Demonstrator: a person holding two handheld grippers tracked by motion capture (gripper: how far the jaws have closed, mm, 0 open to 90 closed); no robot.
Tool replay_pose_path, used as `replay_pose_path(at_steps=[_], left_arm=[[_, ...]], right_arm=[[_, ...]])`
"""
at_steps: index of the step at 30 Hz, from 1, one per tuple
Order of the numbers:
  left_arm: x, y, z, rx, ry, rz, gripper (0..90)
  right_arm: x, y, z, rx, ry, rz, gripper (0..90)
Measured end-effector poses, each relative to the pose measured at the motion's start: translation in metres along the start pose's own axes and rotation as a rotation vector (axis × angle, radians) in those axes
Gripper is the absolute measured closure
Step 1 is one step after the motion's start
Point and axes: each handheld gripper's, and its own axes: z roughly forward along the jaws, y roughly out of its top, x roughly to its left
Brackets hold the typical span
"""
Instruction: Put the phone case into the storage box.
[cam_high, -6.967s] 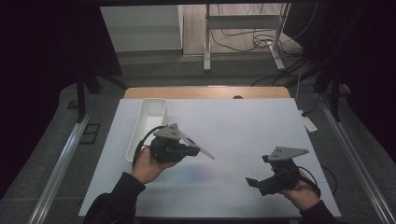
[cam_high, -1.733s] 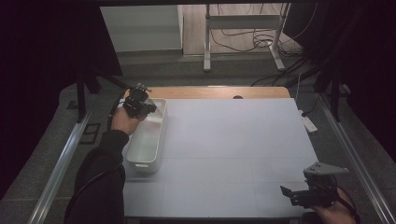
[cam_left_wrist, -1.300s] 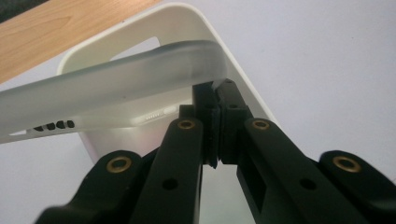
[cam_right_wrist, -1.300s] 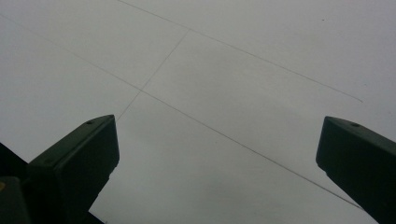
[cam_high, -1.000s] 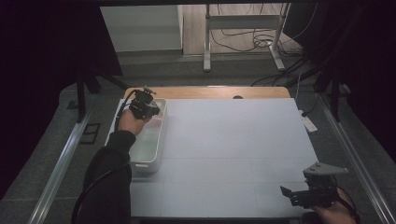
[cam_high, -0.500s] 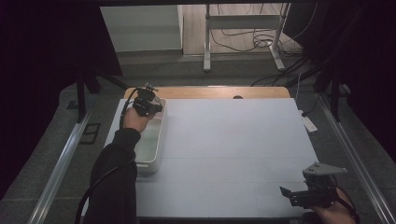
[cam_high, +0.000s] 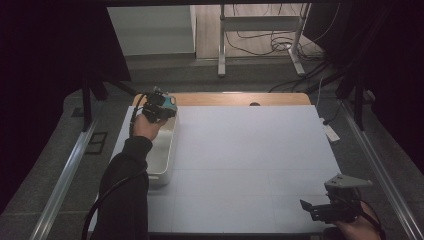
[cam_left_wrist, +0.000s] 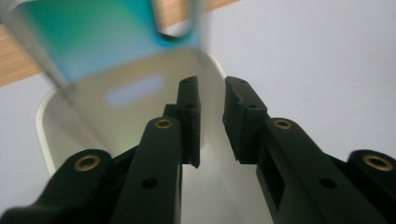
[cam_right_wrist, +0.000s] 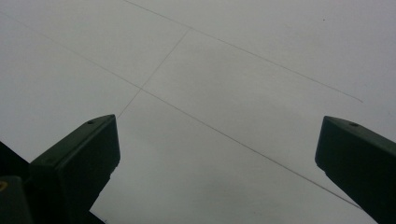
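Since the left gripper (cam_left_wrist: 210, 105) has just been parting its jaws, nothing between them, the teal card (cam_left_wrist: 107, 42) dropping at upper left could miss the white tray (cam_high: 162, 170); the right gripper (cam_high: 327, 210), lower right, idles with jaws wide.

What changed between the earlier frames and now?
The left claw moved from mid-table to the far end of the white tray. Its jaws have just been opening, and the teal item is now free of them, above the tray. The right claw pulled back to the near right corner early on, then stayed there, open.
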Motion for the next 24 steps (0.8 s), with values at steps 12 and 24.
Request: replay_pose_path(at_steps=[12, 24], left_arm=[[0.005, -0.009, -0.007, -0.055, -0.041, -0.025, 59.4], [0.001, -0.015, -0.017, -0.123, -0.092, -0.024, 38.3]], right_arm=[[0.0, 0.0, 0.0, -0.001, 0.0, -0.002, 0.0], [0.0, 0.0, -0.001, -0.005, -0.002, 0.0, 0.0]])
